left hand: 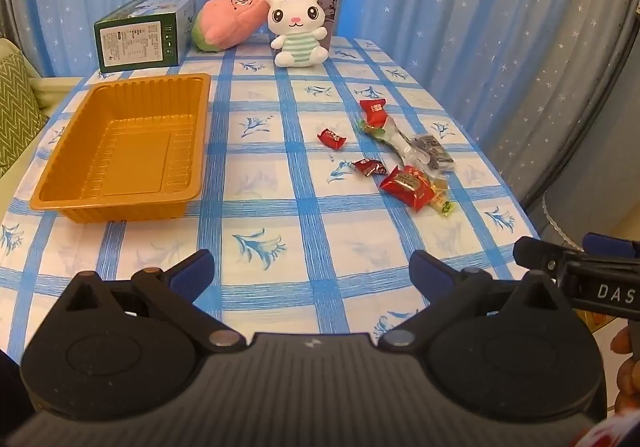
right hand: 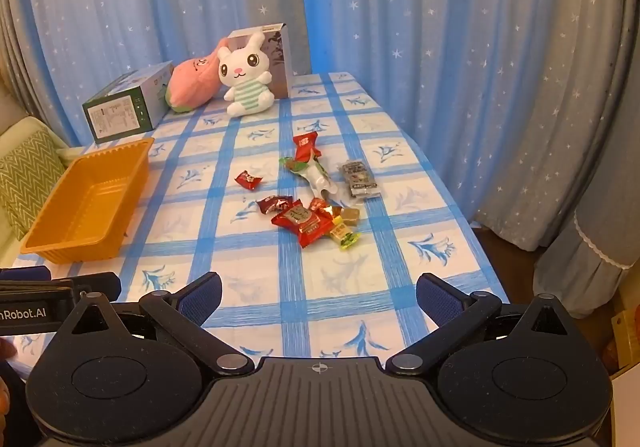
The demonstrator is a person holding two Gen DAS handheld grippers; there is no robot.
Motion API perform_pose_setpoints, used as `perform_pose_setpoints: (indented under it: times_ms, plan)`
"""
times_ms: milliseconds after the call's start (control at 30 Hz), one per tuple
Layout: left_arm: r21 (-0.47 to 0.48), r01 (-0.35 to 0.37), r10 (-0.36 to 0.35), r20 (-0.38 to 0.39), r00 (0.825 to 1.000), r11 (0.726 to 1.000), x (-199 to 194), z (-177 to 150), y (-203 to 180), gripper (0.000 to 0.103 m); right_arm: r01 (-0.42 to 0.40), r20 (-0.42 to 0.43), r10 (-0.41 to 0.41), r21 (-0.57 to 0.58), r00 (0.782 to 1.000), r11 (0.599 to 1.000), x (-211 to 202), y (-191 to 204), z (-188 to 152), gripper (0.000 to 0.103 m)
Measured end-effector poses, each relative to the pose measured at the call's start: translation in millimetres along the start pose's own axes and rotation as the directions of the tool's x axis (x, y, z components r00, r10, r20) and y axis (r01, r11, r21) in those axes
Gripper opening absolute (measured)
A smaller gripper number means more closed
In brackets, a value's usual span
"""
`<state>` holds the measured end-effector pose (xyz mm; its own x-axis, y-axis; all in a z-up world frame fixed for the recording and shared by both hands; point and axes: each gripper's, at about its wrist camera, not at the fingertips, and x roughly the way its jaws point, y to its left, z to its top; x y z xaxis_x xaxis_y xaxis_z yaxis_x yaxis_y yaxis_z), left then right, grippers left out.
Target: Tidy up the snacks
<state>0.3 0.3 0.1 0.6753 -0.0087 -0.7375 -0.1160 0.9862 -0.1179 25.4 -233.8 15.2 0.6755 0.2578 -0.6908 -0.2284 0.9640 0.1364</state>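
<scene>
An empty orange plastic tray stands on the left of the blue checked table; it also shows in the right wrist view. Several wrapped snacks lie loose at centre right: a small red candy, a dark red candy, a large red packet, a clear long packet, a grey packet. My left gripper is open and empty above the near table edge. My right gripper is open and empty, well short of the snacks.
A green box, a pink plush, a white bunny plush and a grey box stand along the far edge. Blue curtains hang behind. A cushioned seat is at left. The right gripper's side shows beside the left.
</scene>
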Motion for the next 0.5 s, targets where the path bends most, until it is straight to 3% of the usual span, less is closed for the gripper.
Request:
perform_pose_setpoints:
  times_ms: [467, 500]
  plan:
    - [0.000, -0.015, 0.015, 0.014, 1.000, 1.000, 12, 2, -21, 0.103, 0.003, 0.005, -0.003, -0.011, 1.000, 1.000, -1, 4, 0, 0.102]
    - [-0.011, -0.007, 0.007, 0.021, 1.000, 1.000, 4, -1, -9, 0.103, 0.004, 0.005, -0.004, -0.009, 1.000, 1.000, -1, 4, 0, 0.103]
